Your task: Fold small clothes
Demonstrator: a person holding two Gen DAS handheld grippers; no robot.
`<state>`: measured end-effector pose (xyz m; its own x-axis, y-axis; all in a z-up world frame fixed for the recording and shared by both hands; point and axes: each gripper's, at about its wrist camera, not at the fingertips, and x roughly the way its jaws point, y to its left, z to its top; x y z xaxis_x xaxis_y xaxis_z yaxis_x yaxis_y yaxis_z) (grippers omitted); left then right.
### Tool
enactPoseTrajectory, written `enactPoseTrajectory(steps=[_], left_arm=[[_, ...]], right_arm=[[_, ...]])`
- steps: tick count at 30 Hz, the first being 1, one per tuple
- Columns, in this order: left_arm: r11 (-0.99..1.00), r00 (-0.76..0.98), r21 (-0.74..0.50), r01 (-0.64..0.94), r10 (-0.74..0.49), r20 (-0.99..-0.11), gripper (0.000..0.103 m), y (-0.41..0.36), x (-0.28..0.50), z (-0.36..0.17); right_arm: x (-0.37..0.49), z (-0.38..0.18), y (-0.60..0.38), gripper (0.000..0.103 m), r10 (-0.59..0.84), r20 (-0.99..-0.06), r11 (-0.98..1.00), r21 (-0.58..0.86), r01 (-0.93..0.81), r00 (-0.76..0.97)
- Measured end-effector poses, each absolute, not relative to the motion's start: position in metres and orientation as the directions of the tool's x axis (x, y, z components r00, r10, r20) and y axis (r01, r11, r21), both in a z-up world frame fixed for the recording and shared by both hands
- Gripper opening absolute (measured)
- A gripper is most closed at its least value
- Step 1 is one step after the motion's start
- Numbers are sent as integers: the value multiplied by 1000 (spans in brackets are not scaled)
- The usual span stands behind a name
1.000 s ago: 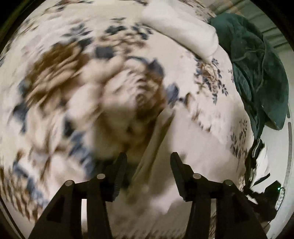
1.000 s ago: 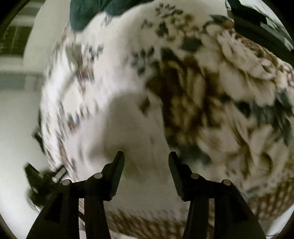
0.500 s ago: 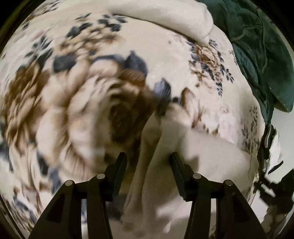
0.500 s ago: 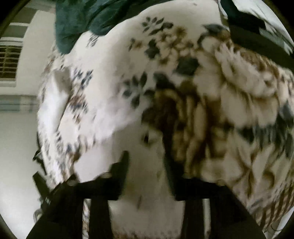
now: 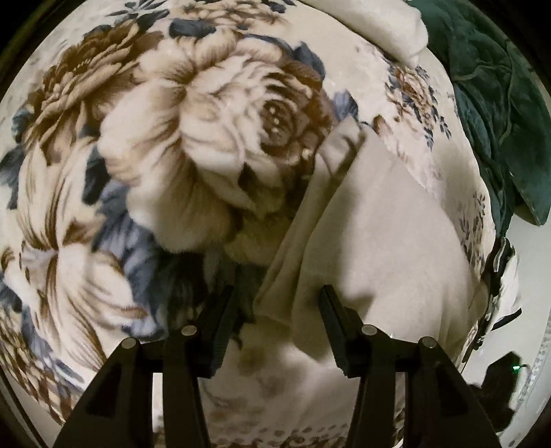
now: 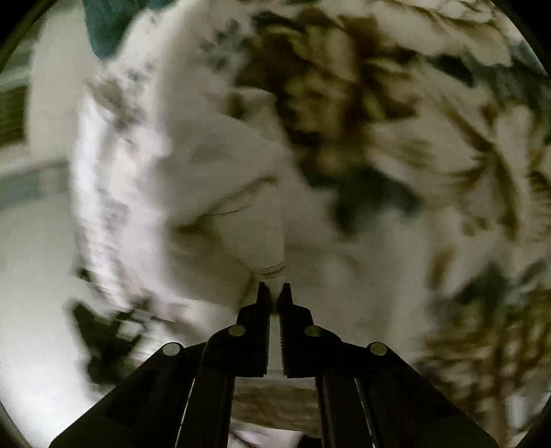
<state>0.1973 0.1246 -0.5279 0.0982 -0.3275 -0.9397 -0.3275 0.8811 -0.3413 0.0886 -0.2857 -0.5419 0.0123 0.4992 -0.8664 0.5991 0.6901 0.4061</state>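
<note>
A cream garment (image 5: 378, 224) lies on a floral blanket (image 5: 165, 138). Its folded left edge runs down between the fingers of my left gripper (image 5: 275, 303). That gripper is open and hangs close over the cloth, its pads apart from the fabric. In the right wrist view, which is blurred, my right gripper (image 6: 273, 293) is shut on a stitched hem of the cream garment (image 6: 224, 193). The cloth bunches into a crease just ahead of the tips. The floral blanket (image 6: 413, 138) fills the right side there.
A dark green quilt (image 5: 499, 103) is heaped at the blanket's far right edge, and also shows as the green quilt (image 6: 103, 27) at top left. Another cream cloth (image 5: 378, 20) lies at the top. Dark gear (image 5: 499, 379) sits on the pale floor past the bed edge.
Both grippers have sunk closer to the bed. The right jaws went from apart to shut on the garment's hem. The left jaws kept their width, with the cloth edge now between them.
</note>
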Motion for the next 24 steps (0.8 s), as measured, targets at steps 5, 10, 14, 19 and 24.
enactPoseTrajectory(steps=[5, 10, 14, 19, 24], left_arm=[[884, 149, -358, -301, -327, -933, 47, 128, 208, -514], [895, 190, -376, -242, -336, -922, 47, 125, 239, -506], [907, 169, -384, -174, -357, -919, 46, 108, 269, -517], [910, 186, -400, -111, -376, -908, 7, 94, 292, -528], [907, 163, -405, -117, -385, -908, 7, 98, 304, -540]], right_arm=[[101, -550, -286, 13, 442, -889, 773, 310, 553, -121], [133, -494, -305, 50, 425, -891, 720, 441, 535, 162], [170, -497, -315, 51, 466, -849, 651, 519, 554, 249], [197, -520, -317, 6, 454, -867, 659, 483, 577, 208], [219, -543, -335, 5, 333, -923, 684, 376, 625, 191]])
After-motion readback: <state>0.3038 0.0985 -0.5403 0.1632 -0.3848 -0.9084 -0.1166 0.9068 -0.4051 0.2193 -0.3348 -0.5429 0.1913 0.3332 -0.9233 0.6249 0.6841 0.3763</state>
